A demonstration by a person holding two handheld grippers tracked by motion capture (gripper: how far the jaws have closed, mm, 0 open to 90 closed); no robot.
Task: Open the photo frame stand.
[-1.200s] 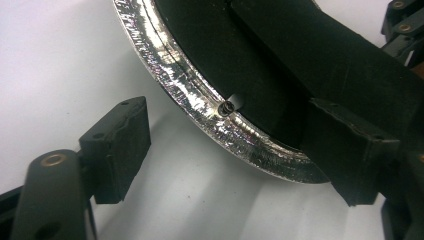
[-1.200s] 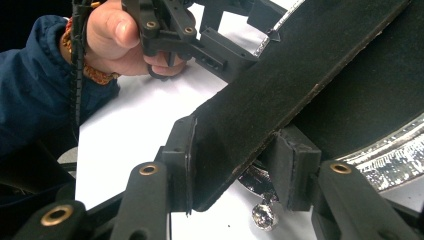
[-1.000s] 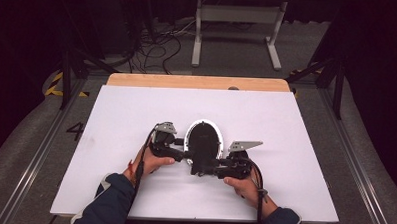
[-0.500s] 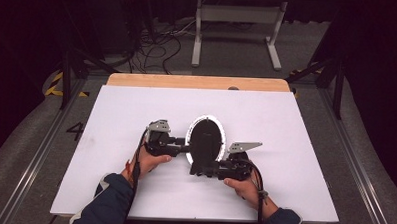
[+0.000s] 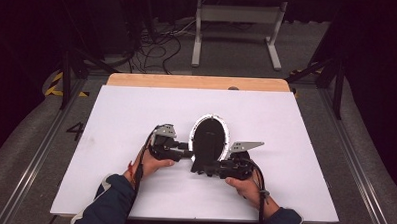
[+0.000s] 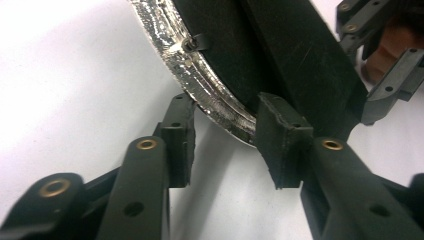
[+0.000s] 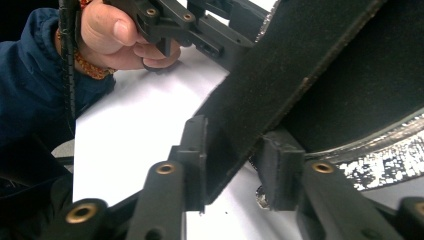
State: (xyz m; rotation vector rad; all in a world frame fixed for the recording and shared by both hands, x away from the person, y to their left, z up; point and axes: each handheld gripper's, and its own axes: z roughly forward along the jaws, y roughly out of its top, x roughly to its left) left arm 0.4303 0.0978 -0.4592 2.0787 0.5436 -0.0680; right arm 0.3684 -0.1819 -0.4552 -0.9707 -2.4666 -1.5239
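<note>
The oval frame [image 5: 210,140] stands up on edge on the white table [image 5: 295,145], just nearer the person than its middle, its black backing toward the camera in the high view and a thin silvery rim around it; what its other face carries is hidden. A black stand flap [image 5: 198,164] hangs from the backing at the frame's lower edge, small and dark from above. The left gripper [image 5: 182,150] sits at the frame's left side; the high view blurs its jaws into the dark backing, but the left gripper view shows the frame [image 6: 210,90] with its crinkled silver rim running between the left gripper [image 6: 225,145] jaws, the right pad against the backing, the left pad just beside the rim, so whether it presses is hard to tell. The right gripper [image 5: 207,167] lies at the frame's lower right. Its jaws have just been closing, and the right gripper view shows the right gripper [image 7: 240,165] pinching the stand flap [image 7: 280,85], one pad on each face. That view also catches the left hand [image 7: 117,37] beyond the frame, partly cut off.
</note>
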